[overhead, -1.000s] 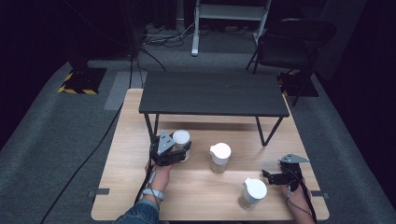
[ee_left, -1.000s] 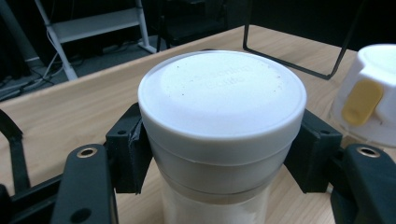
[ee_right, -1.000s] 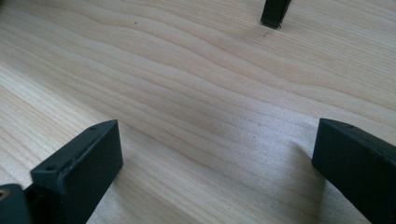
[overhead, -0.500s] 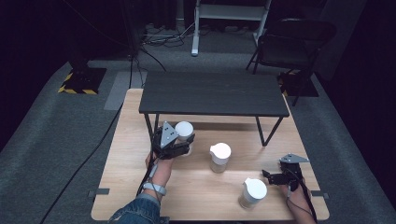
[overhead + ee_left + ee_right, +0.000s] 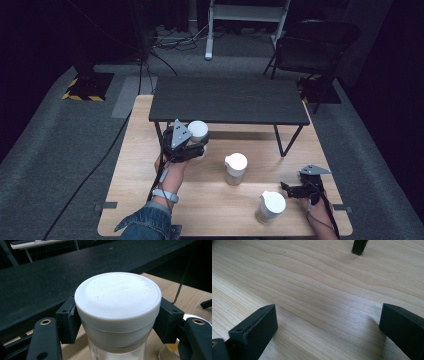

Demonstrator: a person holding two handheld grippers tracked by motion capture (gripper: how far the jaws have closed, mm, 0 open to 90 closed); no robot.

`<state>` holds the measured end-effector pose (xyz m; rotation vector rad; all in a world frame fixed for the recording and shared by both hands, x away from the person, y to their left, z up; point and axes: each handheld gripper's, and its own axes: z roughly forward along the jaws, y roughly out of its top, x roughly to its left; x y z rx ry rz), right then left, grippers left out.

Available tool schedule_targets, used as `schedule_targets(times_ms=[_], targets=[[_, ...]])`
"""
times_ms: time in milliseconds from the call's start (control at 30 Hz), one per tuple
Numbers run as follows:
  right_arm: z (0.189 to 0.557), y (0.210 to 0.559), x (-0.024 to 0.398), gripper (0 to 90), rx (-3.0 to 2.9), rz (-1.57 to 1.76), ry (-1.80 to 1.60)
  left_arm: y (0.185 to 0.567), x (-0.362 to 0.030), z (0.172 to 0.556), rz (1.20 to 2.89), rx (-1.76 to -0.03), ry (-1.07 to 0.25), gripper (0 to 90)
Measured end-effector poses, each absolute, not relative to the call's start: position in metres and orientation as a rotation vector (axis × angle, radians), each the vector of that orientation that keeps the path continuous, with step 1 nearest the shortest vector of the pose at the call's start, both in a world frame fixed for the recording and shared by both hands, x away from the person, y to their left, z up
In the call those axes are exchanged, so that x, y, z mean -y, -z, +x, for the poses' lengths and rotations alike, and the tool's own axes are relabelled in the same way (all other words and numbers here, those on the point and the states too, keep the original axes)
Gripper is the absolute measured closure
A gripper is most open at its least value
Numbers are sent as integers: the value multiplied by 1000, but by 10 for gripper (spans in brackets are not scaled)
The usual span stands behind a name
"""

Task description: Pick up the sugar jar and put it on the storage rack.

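Note:
My left gripper (image 5: 196, 145) is shut on a clear jar with a white lid (image 5: 198, 131), held above the wooden table near the front edge of the black shelf (image 5: 227, 100). In the left gripper view the pads (image 5: 68, 321) press both sides of the jar (image 5: 117, 312) just under its lid. A second white-lidded jar (image 5: 235, 168) stands mid-table and a third (image 5: 270, 206) near the front right. My right gripper (image 5: 289, 189) rests low at the right edge, open, with bare wood between its fingers (image 5: 254, 331).
The wooden table (image 5: 140, 190) carries the low black shelf on thin legs (image 5: 280, 141). A black shelf leg foot (image 5: 359, 247) shows ahead of the right gripper. A chair (image 5: 320, 45) and cables lie on the floor behind.
My left gripper has lifted the jar up off the table toward the shelf's front edge. The right gripper and the other two jars have not moved.

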<state>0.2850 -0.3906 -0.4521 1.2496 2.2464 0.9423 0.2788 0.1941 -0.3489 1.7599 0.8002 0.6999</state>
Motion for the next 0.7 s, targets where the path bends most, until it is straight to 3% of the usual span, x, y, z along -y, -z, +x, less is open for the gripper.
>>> schedule_targets(times_ms=[700], targets=[[285,452,391,17,-2246,1249,-942,284,-209,284,1705,-759,-716,326]])
